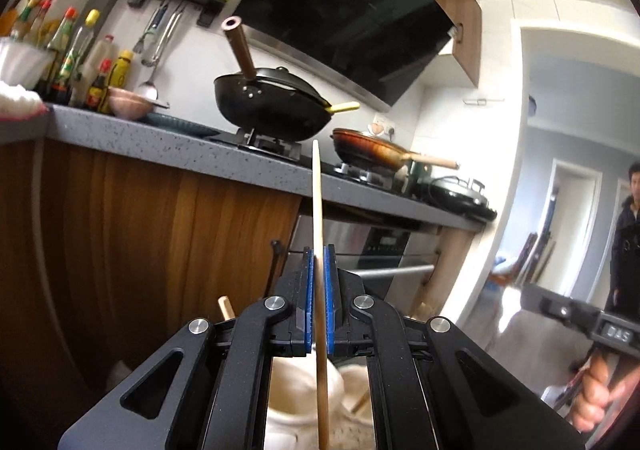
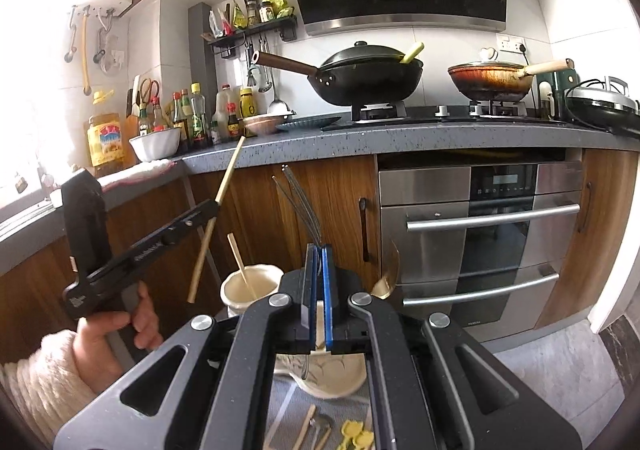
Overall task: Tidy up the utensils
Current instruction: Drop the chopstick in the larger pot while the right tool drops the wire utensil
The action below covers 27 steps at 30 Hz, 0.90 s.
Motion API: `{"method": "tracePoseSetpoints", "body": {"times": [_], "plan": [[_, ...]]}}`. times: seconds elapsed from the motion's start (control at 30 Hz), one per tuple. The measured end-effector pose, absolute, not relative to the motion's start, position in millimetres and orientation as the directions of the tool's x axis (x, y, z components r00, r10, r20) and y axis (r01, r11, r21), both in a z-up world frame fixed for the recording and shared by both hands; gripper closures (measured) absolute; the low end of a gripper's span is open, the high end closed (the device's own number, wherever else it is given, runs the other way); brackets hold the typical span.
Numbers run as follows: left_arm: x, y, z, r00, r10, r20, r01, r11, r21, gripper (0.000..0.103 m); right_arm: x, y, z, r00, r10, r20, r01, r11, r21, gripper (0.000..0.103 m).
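Observation:
My left gripper (image 1: 319, 254) is shut on a wooden chopstick (image 1: 318, 193) that points up past its blue pads; a cream ceramic holder (image 1: 296, 390) sits below it. In the right wrist view the left gripper (image 2: 212, 207) holds that chopstick (image 2: 230, 173) tilted above a cream cup (image 2: 250, 288) with one chopstick (image 2: 240, 266) standing in it. My right gripper (image 2: 319, 250) is shut on a thin metal utensil (image 2: 298, 201), its prongs sticking up. A second cream holder (image 2: 332, 374) sits under the right gripper. A gold spoon (image 2: 386, 278) leans beside it.
A grey mat (image 2: 288, 410) below holds a wooden stick (image 2: 306, 428), a metal piece (image 2: 322, 424) and yellow clips (image 2: 354, 436). Behind are wooden cabinets (image 2: 328, 193), a steel oven (image 2: 480, 242) and a counter (image 2: 360, 133) with a wok (image 2: 368, 77), pan (image 2: 492, 79) and bottles. A person (image 1: 626, 234) stands at the right.

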State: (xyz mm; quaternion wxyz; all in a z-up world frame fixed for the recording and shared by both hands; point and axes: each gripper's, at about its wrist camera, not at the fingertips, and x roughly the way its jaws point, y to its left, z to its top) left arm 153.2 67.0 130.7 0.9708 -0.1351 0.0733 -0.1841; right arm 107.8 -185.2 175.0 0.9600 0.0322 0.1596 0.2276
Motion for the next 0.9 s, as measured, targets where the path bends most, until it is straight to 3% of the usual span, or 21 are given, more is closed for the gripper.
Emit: {"method": "tracePoseSetpoints", "body": {"times": [0.17, 0.5, 0.9], "plan": [[177, 65, 120, 0.931, -0.350, -0.105, 0.305, 0.903, -0.303, 0.098, 123, -183, 173, 0.854, 0.436, -0.283, -0.411, 0.900, 0.147, 0.101], [187, 47, 101, 0.939, -0.318, -0.134, 0.286, 0.935, -0.210, 0.098, 152, -183, 147, 0.871, 0.395, -0.293, -0.356, 0.917, 0.178, 0.101], [145, 47, 83, 0.933, -0.314, -0.175, 0.297, 0.948, -0.118, 0.098, 163, -181, 115, 0.848, 0.384, -0.365, -0.337, 0.923, 0.186, 0.101]]}}
